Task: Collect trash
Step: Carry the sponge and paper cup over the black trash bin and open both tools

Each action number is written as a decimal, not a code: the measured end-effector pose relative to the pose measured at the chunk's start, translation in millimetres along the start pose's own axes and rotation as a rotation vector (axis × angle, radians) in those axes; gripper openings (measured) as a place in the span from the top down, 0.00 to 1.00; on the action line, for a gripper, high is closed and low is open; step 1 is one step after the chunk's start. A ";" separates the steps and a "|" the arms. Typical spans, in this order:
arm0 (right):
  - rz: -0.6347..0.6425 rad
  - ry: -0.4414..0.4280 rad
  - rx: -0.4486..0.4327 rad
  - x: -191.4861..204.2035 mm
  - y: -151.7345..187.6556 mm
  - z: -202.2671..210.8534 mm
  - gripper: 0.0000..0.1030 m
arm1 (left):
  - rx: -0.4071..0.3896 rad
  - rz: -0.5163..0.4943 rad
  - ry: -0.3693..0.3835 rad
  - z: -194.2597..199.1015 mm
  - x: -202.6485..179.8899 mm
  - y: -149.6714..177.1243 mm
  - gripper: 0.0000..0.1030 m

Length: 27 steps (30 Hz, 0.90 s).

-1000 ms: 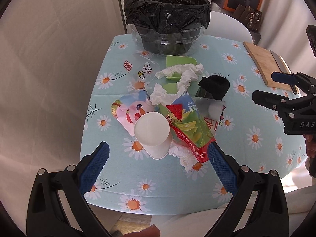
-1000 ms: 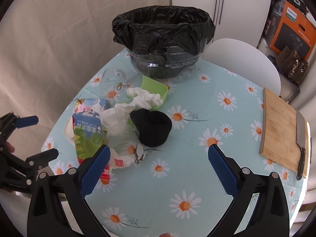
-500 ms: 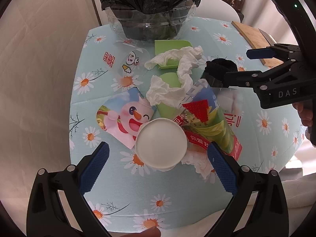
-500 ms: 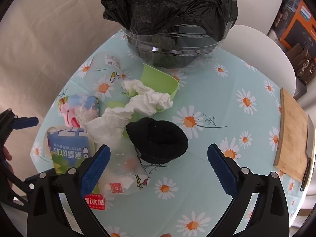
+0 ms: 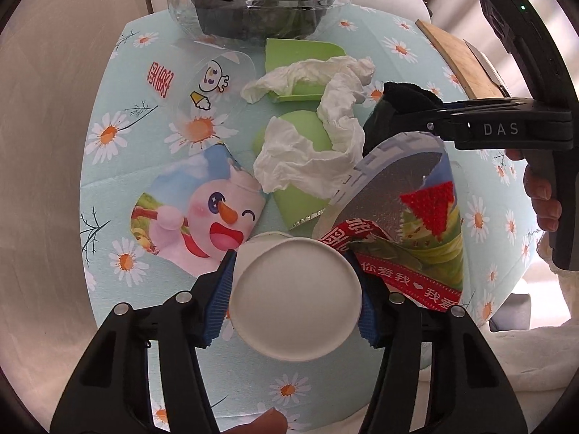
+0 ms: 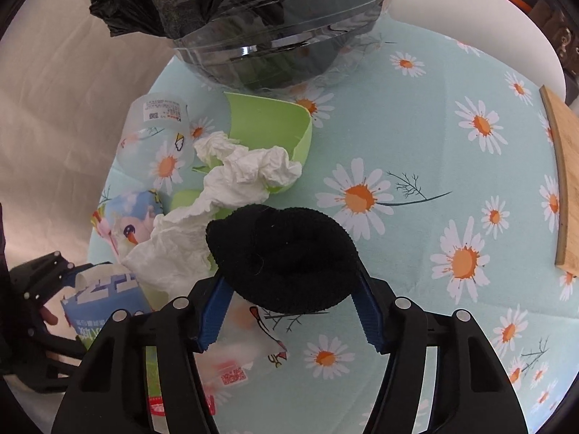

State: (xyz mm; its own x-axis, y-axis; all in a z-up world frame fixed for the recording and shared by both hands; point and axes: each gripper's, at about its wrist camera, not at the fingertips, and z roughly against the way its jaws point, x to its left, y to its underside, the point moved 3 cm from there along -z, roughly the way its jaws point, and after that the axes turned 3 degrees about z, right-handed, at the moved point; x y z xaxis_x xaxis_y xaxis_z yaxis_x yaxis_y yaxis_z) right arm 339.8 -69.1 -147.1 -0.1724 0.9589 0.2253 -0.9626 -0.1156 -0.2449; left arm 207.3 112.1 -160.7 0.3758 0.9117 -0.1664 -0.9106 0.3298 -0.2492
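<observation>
Both grippers have dropped onto the pile since a second ago, and both sets of jaws have just been closing. My left gripper (image 5: pixel 295 289) now has the white cup (image 5: pixel 296 298) between its blue pads, which press its sides, so I read it as clenched on the cup at the near edge of the table (image 5: pixel 108 166). My right gripper (image 6: pixel 289 307) has the black cloth (image 6: pixel 286 256) between its jaws, pads touching both flanks, so a grasp there too. I judge this to be the pick-up step. Next I would lift both clear of the tissue (image 5: pixel 311 159) and the wrappers, then carry them to the bin (image 6: pixel 275 36) at the far side, watching that the soft cloth doesn't slip.
</observation>
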 end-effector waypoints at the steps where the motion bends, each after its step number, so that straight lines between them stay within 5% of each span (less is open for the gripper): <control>1: -0.007 -0.003 0.002 -2.0 1.1 0.8 0.44 | 0.002 -0.006 0.000 0.8 -1.1 1.1 0.45; 27: 0.111 0.004 -0.126 -37.2 64.2 82.3 0.44 | -0.024 0.157 -0.194 50.8 -44.6 49.1 0.45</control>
State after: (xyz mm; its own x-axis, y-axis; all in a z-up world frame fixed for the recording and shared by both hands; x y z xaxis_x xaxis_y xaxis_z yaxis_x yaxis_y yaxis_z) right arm 267.3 -133.5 -93.6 -0.2754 0.9431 0.1865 -0.9039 -0.1879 -0.3843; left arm 137.1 100.0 -117.1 0.1882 0.9820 -0.0188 -0.9497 0.1771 -0.2582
